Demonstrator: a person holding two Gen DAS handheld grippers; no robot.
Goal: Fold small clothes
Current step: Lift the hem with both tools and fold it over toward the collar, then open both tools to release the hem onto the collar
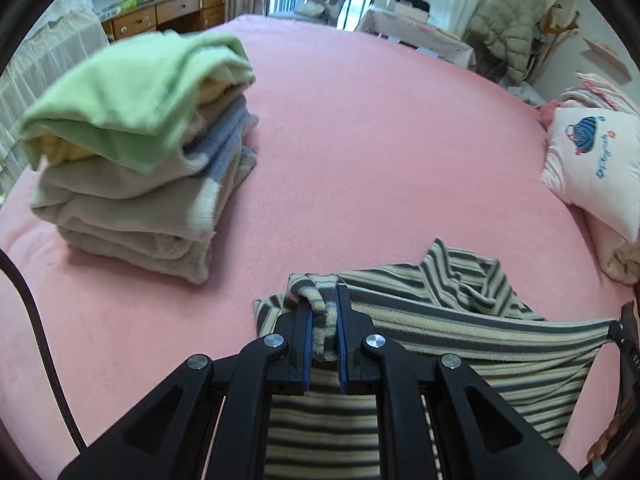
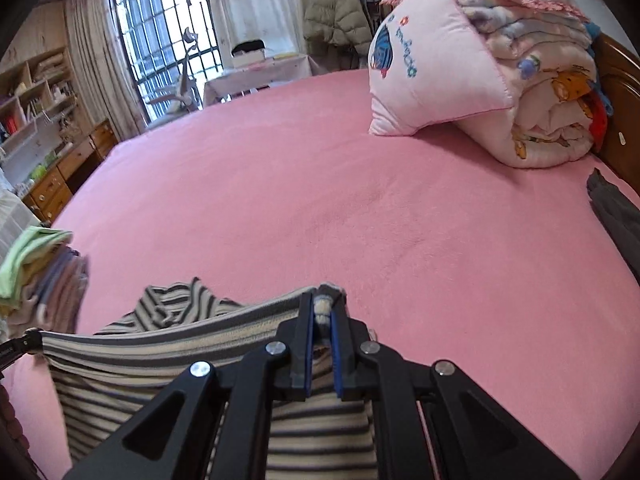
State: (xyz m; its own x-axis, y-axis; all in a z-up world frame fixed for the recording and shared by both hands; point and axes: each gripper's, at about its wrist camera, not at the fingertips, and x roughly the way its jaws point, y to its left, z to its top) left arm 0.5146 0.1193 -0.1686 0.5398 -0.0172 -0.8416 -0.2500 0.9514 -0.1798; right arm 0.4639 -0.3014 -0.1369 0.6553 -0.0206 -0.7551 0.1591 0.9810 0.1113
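The left gripper [image 1: 325, 320] is clamped on one corner of the striped garment [image 1: 460, 340], a bunched wad of cloth pinched between its blue pads; the right gripper [image 2: 322, 320] is clamped on the opposite corner in the same way. The garment hangs between the two grips with its top hem stretched nearly taut, over the near part of the pink bed [image 2: 360, 200], and a loose striped fold lies behind the hem at about 12 o'clock of the cloth. The step in hand appears to be laying the garment flat for folding. To do this well, hold both corners level, keep the hem tight enough to stop sagging, let the lower edge touch the sheet first, then draw the hem across so the body spreads without creases; the loose fold will likely need smoothing. In the left wrist view, the stack of folded clothes [image 1: 132, 152] stands at 10 o'clock, well apart from the garment. In the right wrist view, the pink pillow [image 2: 432, 80] and the rolled quilt [image 2: 552, 112] sit at 1 o'clock, and a dark grey garment [image 2: 616, 216] lies at 3 o'clock by the bed edge. Open sheet lies from 11 to 1 o'clock, ample for spreading
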